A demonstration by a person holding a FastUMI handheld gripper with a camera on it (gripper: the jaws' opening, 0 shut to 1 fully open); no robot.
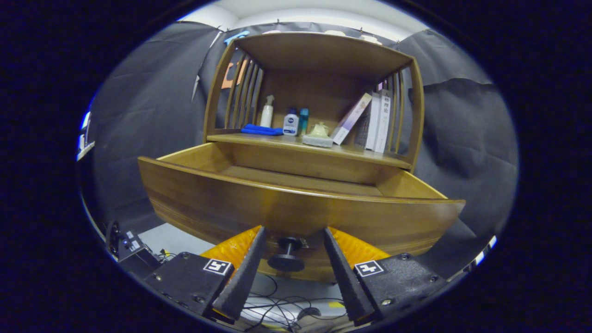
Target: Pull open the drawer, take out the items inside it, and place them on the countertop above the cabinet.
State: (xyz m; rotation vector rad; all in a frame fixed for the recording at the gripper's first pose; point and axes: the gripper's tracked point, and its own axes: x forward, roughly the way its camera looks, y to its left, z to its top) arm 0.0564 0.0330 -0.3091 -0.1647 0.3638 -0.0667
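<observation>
Wooden cabinet [314, 92], drawer [296, 208] open; claw [293, 233] spread wide (around knob [286, 254], untouching).

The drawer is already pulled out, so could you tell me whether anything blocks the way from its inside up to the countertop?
Nothing visible blocks it. The drawer is open at the top and the countertop's front strip is bare; bottles, a blue cloth and books sit further back. The open gripper straddles the knob.

Dim, soft light from above; a sheen glints on the drawer front [296, 210], strong fisheye bending, everything reasonably sharp.
</observation>
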